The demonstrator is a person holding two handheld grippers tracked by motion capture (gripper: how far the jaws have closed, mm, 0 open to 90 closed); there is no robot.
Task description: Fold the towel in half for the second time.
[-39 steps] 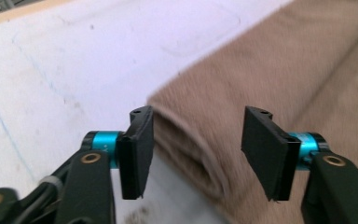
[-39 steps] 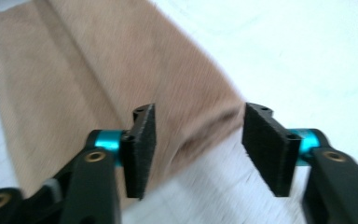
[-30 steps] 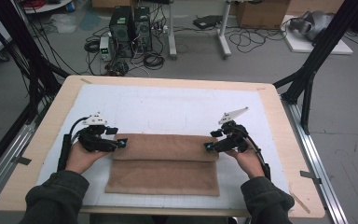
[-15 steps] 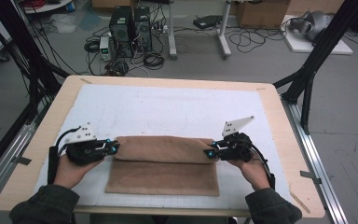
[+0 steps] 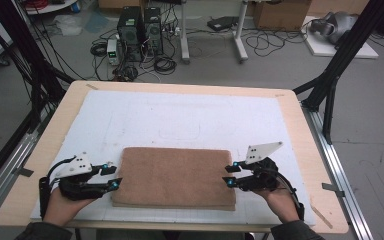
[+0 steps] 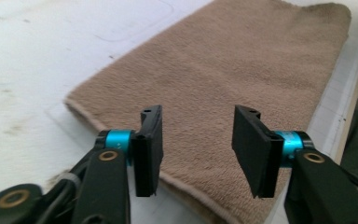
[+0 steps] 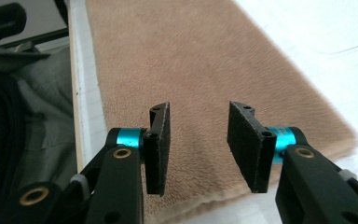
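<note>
- Two grippers, left and right, jaws just reopened, partly apart, empty.
- Folded brown towel flat between them on table.
- Judged soft, light, limp; best pinched at corners.

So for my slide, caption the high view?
Folded brown towel on white mat, open left gripper and right gripper at its ends.

Fuzzy matt tan cloth towel
</note>
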